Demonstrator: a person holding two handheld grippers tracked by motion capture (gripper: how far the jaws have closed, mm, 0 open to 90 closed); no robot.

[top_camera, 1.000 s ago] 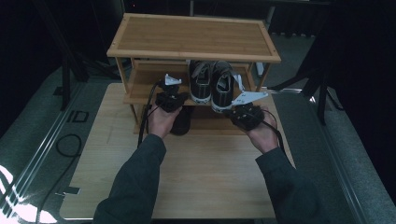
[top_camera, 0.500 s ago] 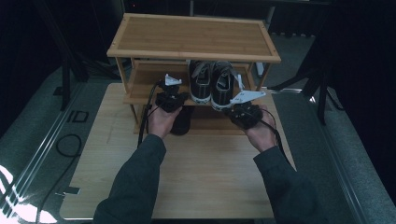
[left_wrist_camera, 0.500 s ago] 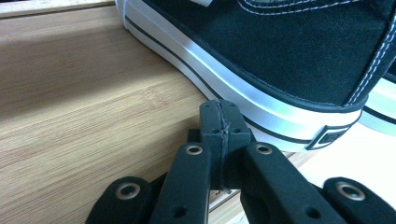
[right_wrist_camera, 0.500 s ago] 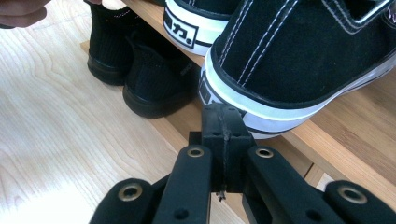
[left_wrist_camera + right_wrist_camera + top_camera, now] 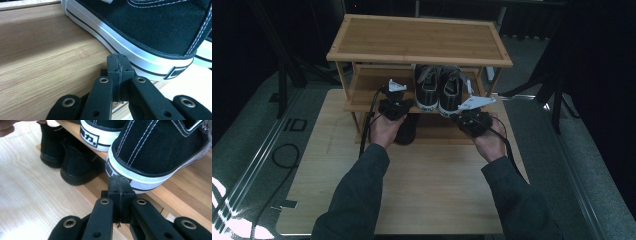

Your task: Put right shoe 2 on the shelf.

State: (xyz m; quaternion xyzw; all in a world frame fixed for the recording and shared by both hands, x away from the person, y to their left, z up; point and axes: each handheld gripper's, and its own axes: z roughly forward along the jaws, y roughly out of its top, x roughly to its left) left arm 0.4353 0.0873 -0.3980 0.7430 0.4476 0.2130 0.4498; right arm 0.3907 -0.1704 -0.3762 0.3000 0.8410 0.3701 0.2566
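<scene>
Nothing changed over last second: our hands hold same places at rack [image 5: 419,37] front, sneakers unmoved; we judge pause before contact.

Left gripper [image 5: 394,106]: jaws pressed together, empty, at middle shelf's front edge, just left of left sneaker [image 5: 427,92]; its tip almost touches white sole [image 5: 140,58].

Sneaker pair on rack's middle shelf, right half, side by side, long axes front-to-back, heels toward us, toes toward rack's back.

Right gripper [image 5: 472,120]: jaws together, empty, just below right sneaker [image 5: 451,92] heel [image 5: 150,157].

Black shoes [image 5: 67,160] on lower level, under shelf.

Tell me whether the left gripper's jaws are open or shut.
Shut. In the left gripper view the left gripper has its jaws pressed together, nothing between them, beside the sneaker.
</scene>
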